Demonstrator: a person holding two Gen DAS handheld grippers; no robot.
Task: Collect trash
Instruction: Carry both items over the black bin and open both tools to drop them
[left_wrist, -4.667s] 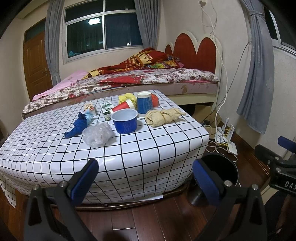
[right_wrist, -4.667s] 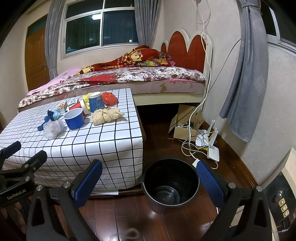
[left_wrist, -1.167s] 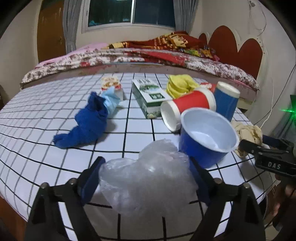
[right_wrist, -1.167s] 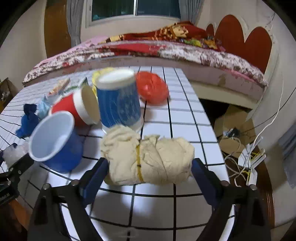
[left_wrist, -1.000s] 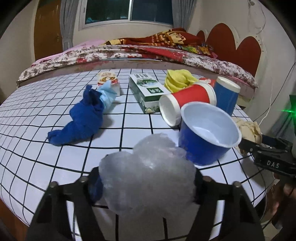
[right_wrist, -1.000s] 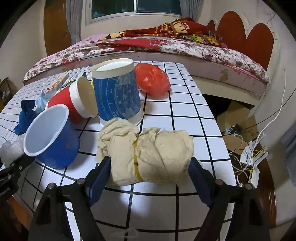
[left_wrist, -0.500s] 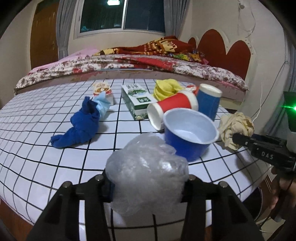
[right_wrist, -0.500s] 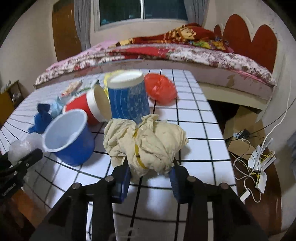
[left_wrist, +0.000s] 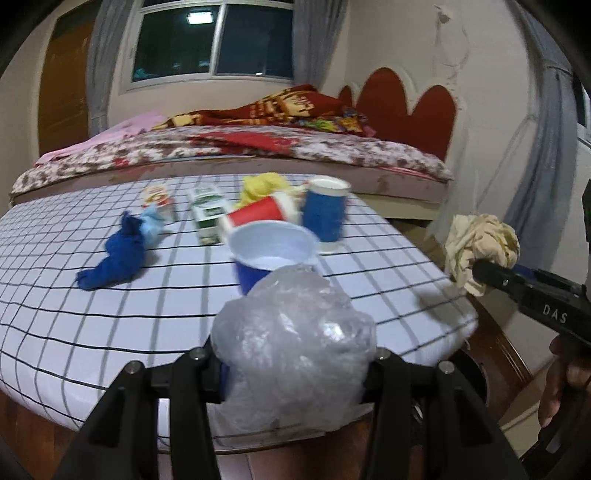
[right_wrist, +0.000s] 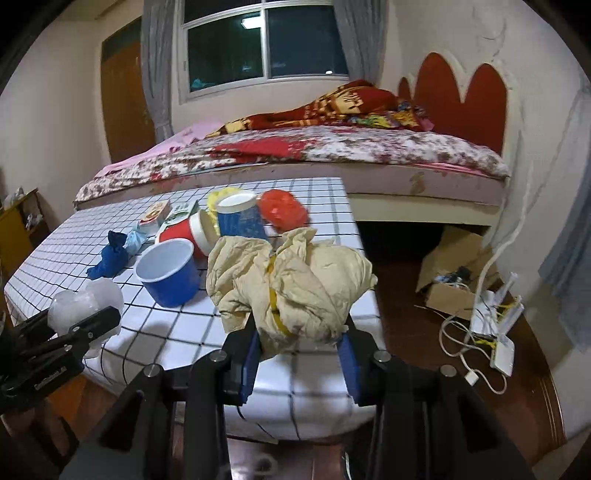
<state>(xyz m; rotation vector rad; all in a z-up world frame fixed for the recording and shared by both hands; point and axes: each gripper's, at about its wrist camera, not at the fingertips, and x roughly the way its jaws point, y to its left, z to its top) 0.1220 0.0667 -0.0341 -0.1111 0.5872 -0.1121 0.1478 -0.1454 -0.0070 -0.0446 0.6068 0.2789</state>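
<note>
Trash was held in both claws, up off the checked table (right_wrist: 314, 199). Left gripper (left_wrist: 295, 363) squeezed a clear plastic bag (left_wrist: 295, 350). Right gripper (right_wrist: 299, 349) squeezed a crumpled tan paper wad (right_wrist: 291, 284).

Left gripper (left_wrist: 295, 365) jaws clamped; right gripper (right_wrist: 301, 352) jaws clamped.

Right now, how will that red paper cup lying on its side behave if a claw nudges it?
The red paper cup lies on its side, so it would probably roll, curving because it tapers. It looks empty and thin-walled, so likely light and easy to crush. The upright blue paper cup close beside it might block it or tip over.
</note>
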